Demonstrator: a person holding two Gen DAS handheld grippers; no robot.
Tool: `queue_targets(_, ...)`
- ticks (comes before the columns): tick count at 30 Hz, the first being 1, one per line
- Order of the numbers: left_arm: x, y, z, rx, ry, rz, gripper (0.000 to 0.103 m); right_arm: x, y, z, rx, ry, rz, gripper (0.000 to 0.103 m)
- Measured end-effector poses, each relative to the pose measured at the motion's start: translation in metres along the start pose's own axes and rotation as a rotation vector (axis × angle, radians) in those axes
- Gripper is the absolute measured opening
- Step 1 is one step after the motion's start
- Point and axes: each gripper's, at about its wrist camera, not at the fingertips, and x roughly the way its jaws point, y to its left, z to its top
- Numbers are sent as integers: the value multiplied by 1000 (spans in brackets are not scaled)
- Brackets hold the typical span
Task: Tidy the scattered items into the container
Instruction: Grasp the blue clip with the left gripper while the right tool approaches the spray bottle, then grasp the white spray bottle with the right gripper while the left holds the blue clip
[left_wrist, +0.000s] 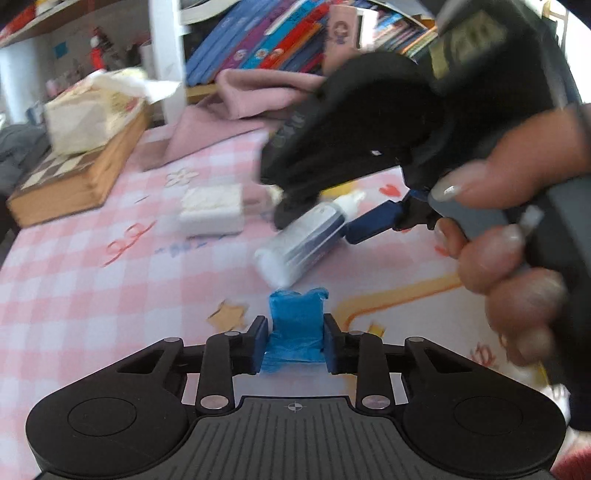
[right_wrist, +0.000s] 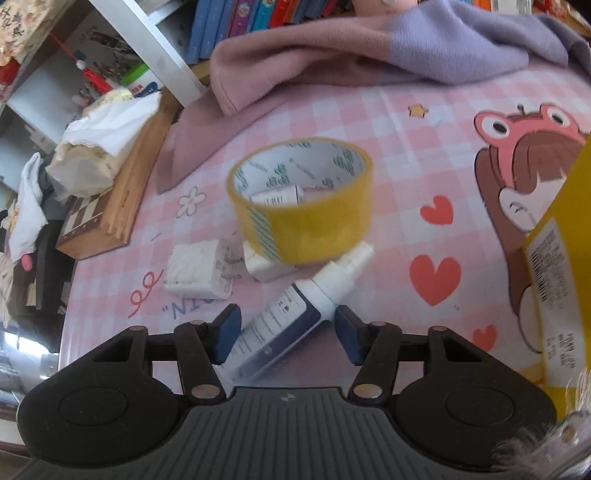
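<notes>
Right wrist view: yellow box (right_wrist: 561, 280) cut off at right edge, label print too blurred to read. Tape roll (right_wrist: 301, 201) partly hiding small tube inside. Spray bottle (right_wrist: 291, 314) lying on counter (right_wrist: 399, 122) between spread right fingers (right_wrist: 288, 338), untouched. Left wrist view, blurred: left fingers (left_wrist: 295, 341) clenched on blue bundle (left_wrist: 295, 325).

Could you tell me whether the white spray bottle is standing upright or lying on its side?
Lying on its side. The spray bottle lies flat on the pink checked table cover, nozzle pointing away toward the tape roll, between the right gripper's open fingers.
</notes>
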Motion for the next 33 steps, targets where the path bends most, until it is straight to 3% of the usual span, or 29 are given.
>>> queue_targets(7, -37, 30, -8, -149, -32, 38, 28, -13, -6, -11, -119, -19, -18, 44)
queue_targets(11, -48, 29, -6, -143, -71, 51, 28, -29, -6, -35, -261, 6, -32, 40)
queue_targets(16, -50, 23, -11, -141, -59, 19, 28, -36, 7, -62, -414, -34, -80, 40)
queue_targets(22, -51, 22, -21, -147, -62, 29, 28, -24, 14, -70, -488, -43, -119, 37)
queue_targets(25, -57, 26, -23, -159, -81, 41, 28, -30, 11, -72, -467, -39, -91, 32)
queue_targets(33, -83, 27, -28, -158, -137, 76, 27, -83, 19, -85, -455, -172, -25, 31)
